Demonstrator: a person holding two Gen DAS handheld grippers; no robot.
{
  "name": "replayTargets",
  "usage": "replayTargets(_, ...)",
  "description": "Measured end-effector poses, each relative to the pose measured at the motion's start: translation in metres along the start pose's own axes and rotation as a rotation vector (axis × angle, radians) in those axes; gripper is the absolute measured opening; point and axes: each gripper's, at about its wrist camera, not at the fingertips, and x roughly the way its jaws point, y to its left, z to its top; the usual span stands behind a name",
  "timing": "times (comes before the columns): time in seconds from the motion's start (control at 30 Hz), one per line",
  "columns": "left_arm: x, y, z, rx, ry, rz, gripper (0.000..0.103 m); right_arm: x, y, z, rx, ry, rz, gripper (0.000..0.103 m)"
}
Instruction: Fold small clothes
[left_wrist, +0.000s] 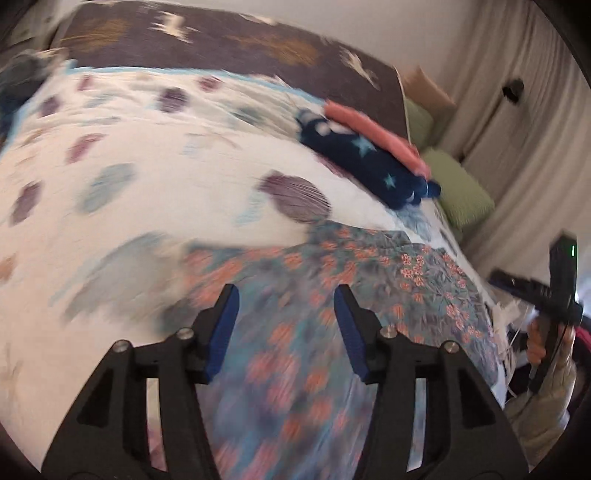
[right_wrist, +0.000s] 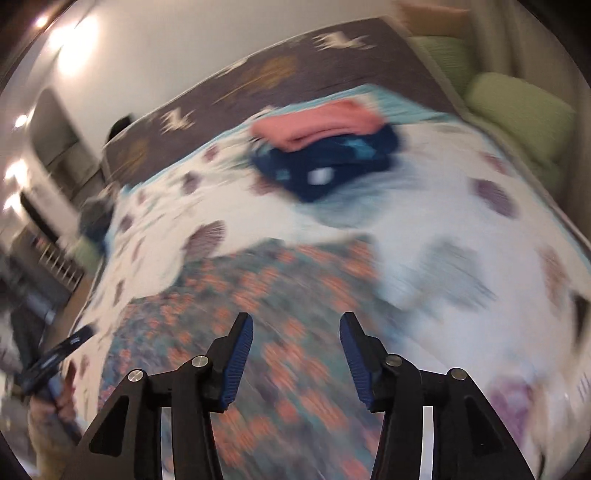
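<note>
A floral garment (left_wrist: 295, 295) with orange flowers on teal lies flat on the bed's white patterned cover (left_wrist: 129, 155). My left gripper (left_wrist: 286, 295) hangs above the garment, open, with nothing between its blue pads. In the right wrist view the same floral garment (right_wrist: 280, 295) lies below my right gripper (right_wrist: 295, 321), which is also open and holds nothing. Farther back sit a folded pink piece (left_wrist: 373, 133) on a navy star-print piece (left_wrist: 369, 166); the same pink piece (right_wrist: 317, 123) and navy piece (right_wrist: 325, 162) show from the right wrist. Both views are blurred.
A brown patterned headboard (left_wrist: 229, 44) runs along the far side. Green cushions (left_wrist: 461, 184) lie beside the bed near a curtain (left_wrist: 517, 110). The other gripper and a hand (left_wrist: 543, 306) show at the right edge, and likewise at the left edge (right_wrist: 51, 365) of the right wrist view.
</note>
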Motion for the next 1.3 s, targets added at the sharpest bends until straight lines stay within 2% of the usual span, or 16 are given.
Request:
replayTargets(0.1, 0.052, -0.023, 0.022, 0.054, 0.068, 0.039, 0.055, 0.055, 0.003, 0.03, 0.034, 0.078, 0.025, 0.05)
replayTargets(0.23, 0.099, -0.036, 0.035, 0.109, 0.157, 0.001, 0.055, 0.105, 0.006, 0.045, 0.05, 0.137, 0.025, 0.05)
replayTargets(0.4, 0.133, -0.044, 0.051, 0.174, 0.193, -0.014, 0.058, 0.13, 0.016, 0.058, 0.002, 0.13, 0.043, 0.05)
replayTargets(0.43, 0.14, -0.044, 0.053, 0.179, 0.202, -0.012, 0.049, 0.134, 0.016, 0.06, 0.001, 0.128, 0.049, 0.05)
replayTargets(0.47, 0.15, -0.046, 0.054, 0.191, 0.213, 0.004, 0.022, 0.139, 0.016, 0.062, 0.0, 0.132, 0.043, 0.05)
replayTargets(0.5, 0.156, -0.045, 0.054, 0.212, 0.215, 0.04, 0.016, 0.145, 0.015, 0.063, -0.001, 0.143, 0.016, 0.05)
replayTargets(0.57, 0.156, -0.037, 0.056, 0.19, 0.196, 0.036, 0.016, 0.162, 0.006, 0.059, 0.012, 0.184, -0.097, 0.048)
replayTargets(0.67, 0.117, -0.019, 0.065, 0.137, 0.122, 0.07, 0.016, 0.157, -0.005, 0.054, 0.027, 0.143, -0.07, 0.047)
replayTargets(0.7, 0.091, -0.009, 0.068, 0.113, 0.054, 0.057, 0.019, 0.146, -0.004, 0.054, 0.022, 0.121, -0.073, 0.047)
replayTargets(0.73, 0.07, 0.001, 0.068, 0.096, 0.003, 0.046, 0.033, 0.134, -0.004, 0.055, 0.004, 0.095, -0.084, 0.049)
replayTargets(0.77, 0.046, 0.015, 0.066, 0.072, -0.041, 0.057, 0.059, 0.125, -0.004, 0.055, -0.013, 0.07, -0.091, 0.049)
replayTargets(0.83, 0.027, 0.037, 0.061, 0.046, -0.061, 0.088, 0.076, 0.101, -0.009, 0.055, -0.044, 0.027, -0.101, 0.052)
replayTargets(1.0, 0.038, 0.074, 0.029, -0.038, 0.107, 0.054, 0.076, 0.084, -0.048, 0.056, 0.044, 0.031, -0.169, 0.062)
replayTargets(1.1, 0.048, 0.072, 0.012, -0.062, 0.147, 0.043, 0.054, 0.085, -0.071, 0.049, 0.14, 0.068, -0.148, 0.062)
replayTargets(1.23, 0.045, 0.066, 0.019, -0.087, 0.101, 0.012, 0.01, 0.086, -0.077, 0.04, 0.152, 0.094, -0.074, 0.062)
replayTargets(1.3, 0.036, 0.061, 0.031, -0.08, 0.047, 0.015, 0.008, 0.087, -0.069, 0.04, 0.119, 0.079, -0.061, 0.052)
